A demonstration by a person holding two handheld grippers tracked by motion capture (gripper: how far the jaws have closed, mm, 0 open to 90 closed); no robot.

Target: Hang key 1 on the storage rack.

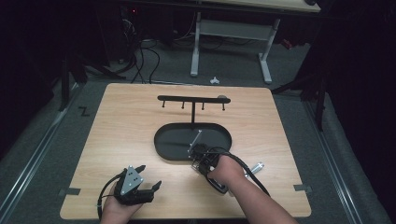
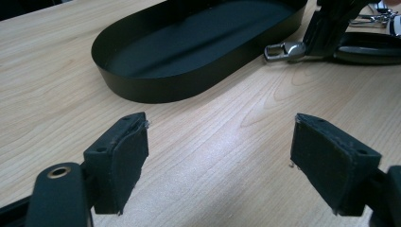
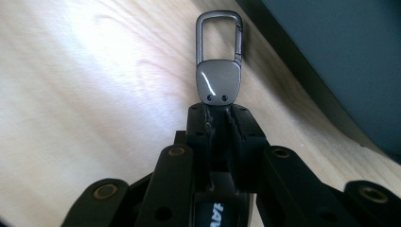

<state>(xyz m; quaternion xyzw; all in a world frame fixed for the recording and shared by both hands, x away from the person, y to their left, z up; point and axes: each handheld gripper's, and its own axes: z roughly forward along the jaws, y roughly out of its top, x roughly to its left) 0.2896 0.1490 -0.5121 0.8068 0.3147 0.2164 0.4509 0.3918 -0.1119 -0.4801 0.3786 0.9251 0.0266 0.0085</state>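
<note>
Beside black oval metal tray point(image 1: 163, 148), on light wooden table point(image 1: 121, 135): right gripper point(image 3: 218, 111) clenched on strap of grey metal carabiner keychain point(image 3: 219, 71); left gripper point(image 2: 220, 156) released, idle. Grasp step; next, lift toward black hook rack point(image 1: 193, 99).

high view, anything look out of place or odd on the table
One thing stands out: a small silver cylinder lies alone on the wooden table, to the right of the person's right forearm, outside the black oval tray. The hook rack stands upright. The right gripper is clamped on a metal key clip.
</note>
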